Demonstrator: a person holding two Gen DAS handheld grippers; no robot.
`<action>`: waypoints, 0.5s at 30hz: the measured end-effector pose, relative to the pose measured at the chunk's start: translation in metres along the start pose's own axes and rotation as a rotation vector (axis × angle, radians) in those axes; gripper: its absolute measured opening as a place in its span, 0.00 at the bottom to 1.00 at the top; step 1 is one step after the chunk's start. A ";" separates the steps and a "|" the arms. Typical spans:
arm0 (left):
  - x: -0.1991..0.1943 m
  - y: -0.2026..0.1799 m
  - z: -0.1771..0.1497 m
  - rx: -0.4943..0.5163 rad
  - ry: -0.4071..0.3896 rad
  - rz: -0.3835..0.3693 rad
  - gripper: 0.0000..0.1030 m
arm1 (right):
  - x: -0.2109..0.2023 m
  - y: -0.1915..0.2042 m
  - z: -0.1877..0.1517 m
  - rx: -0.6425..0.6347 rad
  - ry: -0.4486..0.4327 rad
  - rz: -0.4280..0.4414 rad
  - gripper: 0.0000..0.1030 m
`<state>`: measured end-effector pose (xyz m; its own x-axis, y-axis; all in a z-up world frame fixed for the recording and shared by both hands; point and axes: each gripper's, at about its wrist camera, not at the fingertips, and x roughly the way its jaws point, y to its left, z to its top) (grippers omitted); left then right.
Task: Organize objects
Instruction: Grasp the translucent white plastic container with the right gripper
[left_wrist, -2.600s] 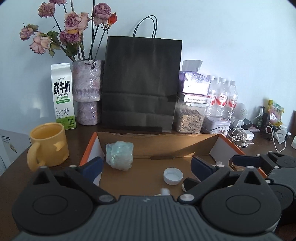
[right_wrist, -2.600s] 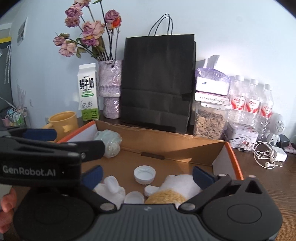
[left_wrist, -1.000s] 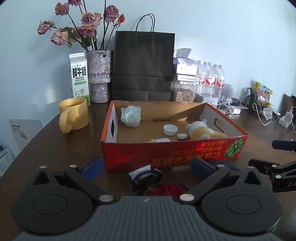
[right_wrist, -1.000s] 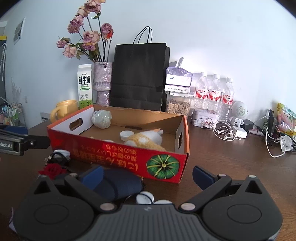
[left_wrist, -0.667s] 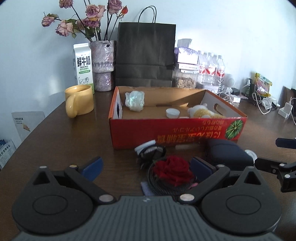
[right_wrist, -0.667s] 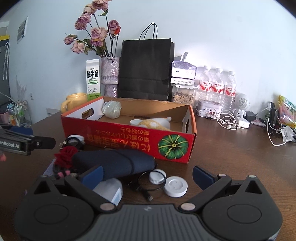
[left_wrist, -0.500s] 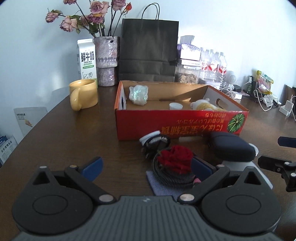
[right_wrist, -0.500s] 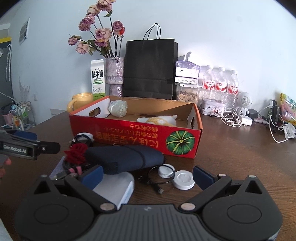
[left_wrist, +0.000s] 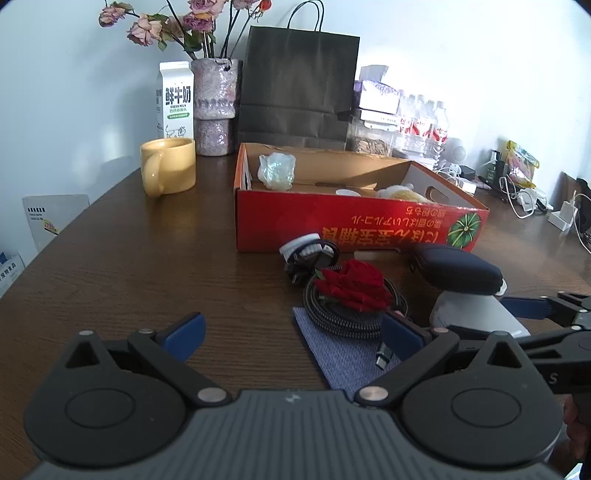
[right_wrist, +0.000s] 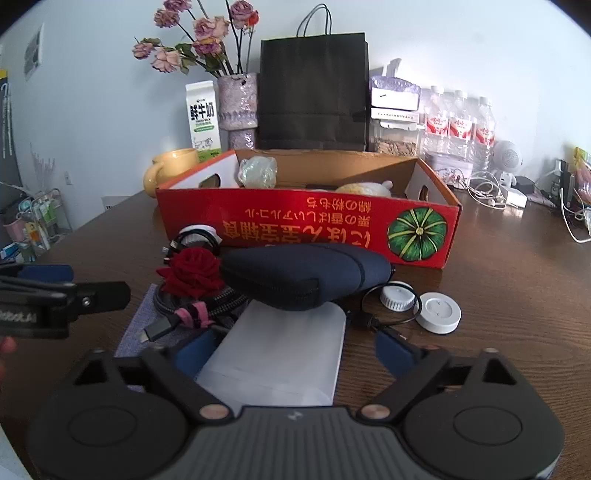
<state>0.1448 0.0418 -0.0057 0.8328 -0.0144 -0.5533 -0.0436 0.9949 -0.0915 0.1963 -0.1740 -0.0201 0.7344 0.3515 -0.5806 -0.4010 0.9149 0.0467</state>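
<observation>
Left gripper (left_wrist: 291, 334) is hovering with its jaws spread wide, nothing between them, bare table (left_wrist: 147, 280) under the gap. Right gripper (right_wrist: 291, 352) is likewise gaping and empty, hanging just above the white pouch (right_wrist: 280, 354), which is sitting between its fingers; contact unclear.

Red cardboard box (right_wrist: 306, 221) is sitting at 12 o'clock in both views, open top. Inside it: a crumpled clear-green wrapper (left_wrist: 277, 171) at the far left end, a yellow-and-white plush (right_wrist: 365, 189) toward the right, and a white cap (left_wrist: 345, 192) beside the plush, partly hidden by the box wall.

The loose pile is lying in front of the box, outside it:
- red rose (left_wrist: 352, 286) resting on a coiled braided cable (left_wrist: 343, 317), at 1 o'clock from the left gripper
- cable overlapping a blue-grey cloth pad (left_wrist: 340, 354)
- dark navy case (right_wrist: 303, 277) lying over the far end of the white pouch, touching the rose's side in the right wrist view
- black cable bundle with a white piece (left_wrist: 312, 254) just in front of the box wall
- two white round discs (right_wrist: 439, 312) at 1 o'clock from the right gripper, thin black cord looping around the smaller one

Yellow mug (left_wrist: 168, 170) is standing at 11 o'clock, left of the box, apart from it.
</observation>
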 end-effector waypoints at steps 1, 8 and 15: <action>0.001 0.001 -0.001 -0.002 0.002 -0.002 1.00 | 0.001 0.000 0.000 0.002 -0.001 0.000 0.82; 0.007 0.008 -0.007 -0.020 0.023 -0.013 1.00 | -0.009 0.001 -0.003 -0.036 -0.002 0.017 0.66; 0.008 0.016 -0.010 -0.038 0.026 -0.002 1.00 | -0.009 -0.005 -0.004 -0.040 0.010 0.016 0.64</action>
<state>0.1455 0.0567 -0.0197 0.8181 -0.0195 -0.5748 -0.0635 0.9903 -0.1240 0.1900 -0.1823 -0.0185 0.7225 0.3636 -0.5881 -0.4341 0.9005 0.0235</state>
